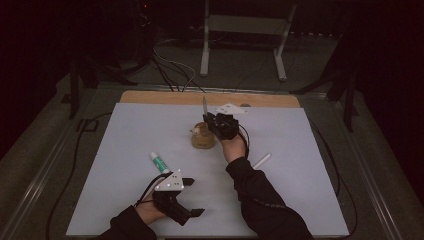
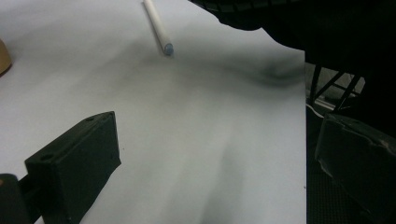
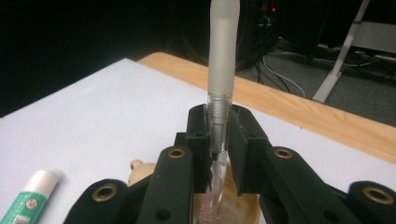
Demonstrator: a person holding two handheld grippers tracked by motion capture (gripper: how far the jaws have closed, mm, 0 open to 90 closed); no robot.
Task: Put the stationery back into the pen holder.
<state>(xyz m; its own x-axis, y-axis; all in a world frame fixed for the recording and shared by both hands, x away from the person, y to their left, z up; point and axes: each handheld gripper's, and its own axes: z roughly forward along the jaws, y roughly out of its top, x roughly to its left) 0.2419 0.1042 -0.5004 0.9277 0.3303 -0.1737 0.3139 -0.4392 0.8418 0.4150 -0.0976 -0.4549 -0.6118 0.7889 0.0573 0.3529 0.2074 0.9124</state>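
White board [image 1: 125,165] covers the table, its wooden edge [image 1: 150,96] showing at the far side — beyond it a dark room with cables and a pale stand [image 1: 240,35]. Over a tan cup [image 1: 202,137] the right gripper [image 3: 219,140] clamps an upright pen [image 3: 222,60]; its lower tip is hidden. Near the front edge the left gripper [image 1: 192,197] gapes wide, holding nothing. A green tube [image 1: 159,162] and a white stick [image 2: 158,25] lie apart.

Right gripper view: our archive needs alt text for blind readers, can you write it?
The right gripper is shut on an upright pen above a tan wooden holder. A green-and-white tube lies at lower left on the white table.
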